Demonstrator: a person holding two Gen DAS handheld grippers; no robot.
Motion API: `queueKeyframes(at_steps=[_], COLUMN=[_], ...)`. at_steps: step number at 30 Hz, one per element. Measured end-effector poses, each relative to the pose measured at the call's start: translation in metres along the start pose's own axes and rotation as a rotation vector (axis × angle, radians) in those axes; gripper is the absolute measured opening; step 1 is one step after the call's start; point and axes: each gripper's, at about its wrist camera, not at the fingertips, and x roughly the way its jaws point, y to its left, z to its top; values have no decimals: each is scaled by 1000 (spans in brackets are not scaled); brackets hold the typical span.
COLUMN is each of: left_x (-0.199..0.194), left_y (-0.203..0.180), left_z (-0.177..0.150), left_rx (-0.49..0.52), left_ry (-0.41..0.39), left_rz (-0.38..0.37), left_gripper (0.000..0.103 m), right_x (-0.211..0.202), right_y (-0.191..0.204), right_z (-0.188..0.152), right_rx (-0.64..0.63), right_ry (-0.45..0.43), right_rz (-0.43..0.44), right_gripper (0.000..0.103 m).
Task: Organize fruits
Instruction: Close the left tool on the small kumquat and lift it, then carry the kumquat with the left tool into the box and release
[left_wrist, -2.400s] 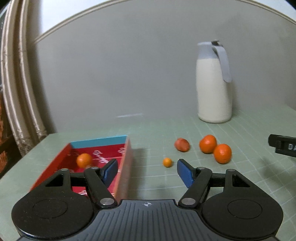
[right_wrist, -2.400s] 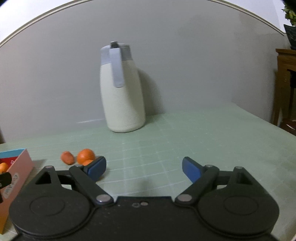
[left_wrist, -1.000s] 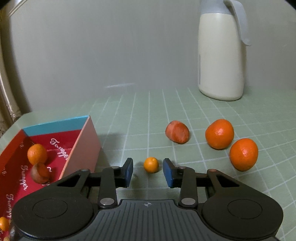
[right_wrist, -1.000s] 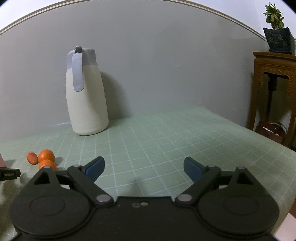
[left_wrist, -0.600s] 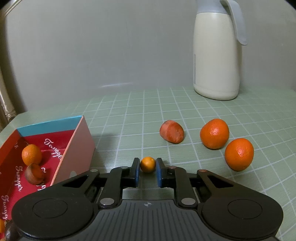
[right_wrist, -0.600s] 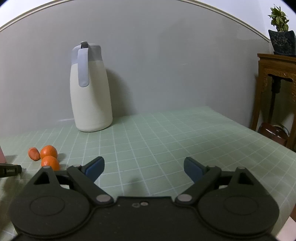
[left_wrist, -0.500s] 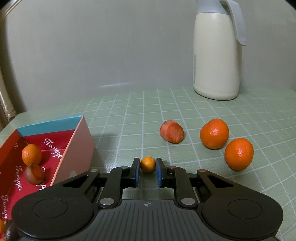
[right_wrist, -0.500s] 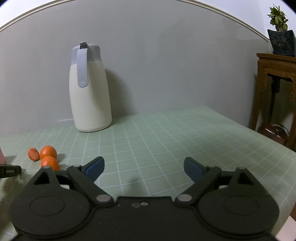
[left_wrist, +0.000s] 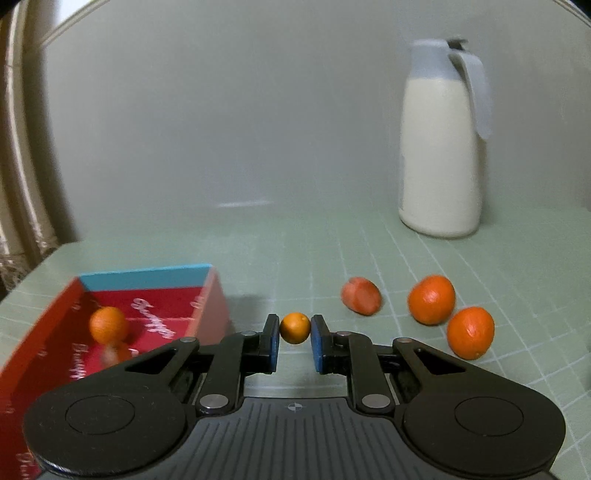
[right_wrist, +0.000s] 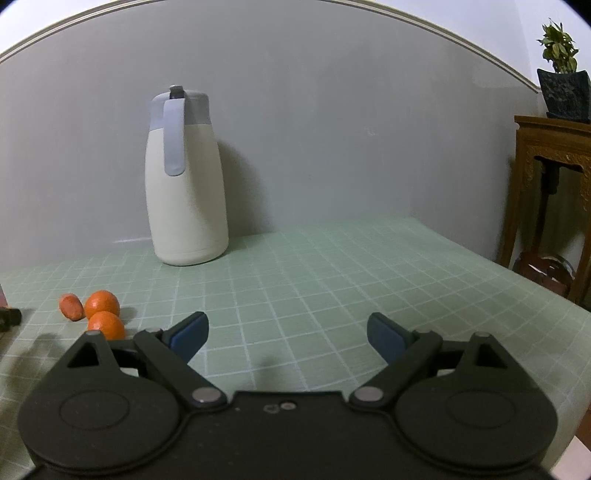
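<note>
Raised off the desk (left_wrist: 295, 251) since the earlier frame, the small orange fruit (left_wrist: 294, 328) sits clamped between the blue pads of the left gripper (left_wrist: 294, 343), just right of the red box (left_wrist: 55, 332), which holds an orange (left_wrist: 108, 324). Further right on the desk lie a reddish fruit (left_wrist: 361, 301) and two oranges (left_wrist: 431, 299) (left_wrist: 470, 332), with a cream jug (left_wrist: 441, 147) behind. Fingers of the right gripper (right_wrist: 286, 334) stand spread wide, grasping nothing.

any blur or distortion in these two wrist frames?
Left wrist view: motion blur smears the red box and the fruit inside; the small orange in the left gripper stays sharp. Right wrist view: sharp, but fisheye bows the wall moulding; right gripper casts a soft shadow.
</note>
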Motion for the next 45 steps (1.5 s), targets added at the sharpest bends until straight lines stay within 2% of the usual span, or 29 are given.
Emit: queueKeyframes(at_steps=[9, 15, 19, 26, 40, 42, 43, 44, 45], left_x=[-25, -25, -18, -8, -16, -17, -18, -19, -21], left_y=[54, 97, 120, 140, 158, 161, 162, 163, 163], left_z=[-1, -14, -25, -39, -40, -40, -40, -39, -39], left_rx=[-44, -77, -112, -170, -217, -228, -232, -235, -236], left_ry=[-32, 5, 54, 134, 152, 155, 155, 148, 142], left_rz=[127, 224, 261, 274, 290, 290, 294, 272, 255], left_gripper=[18, 18, 18, 18, 19, 25, 45, 57, 60], right_x=[-2, -3, -4, -4, -3, -3, -3, -3, -4], right_y=[21, 45, 61, 86, 119, 120, 121, 122, 124], right_z=[2, 3, 2, 0, -1, -1, -1, -1, -1], right_rx=[-20, -51, -72, -110, -141, -139, -139, -140, -143], right_ry=[1, -1, -1, 8, 16, 17, 17, 15, 14], right_rz=[45, 87, 116, 169, 238, 243, 246, 249, 251], right_gripper=[93, 93, 93, 93, 92, 92, 92, 92, 92])
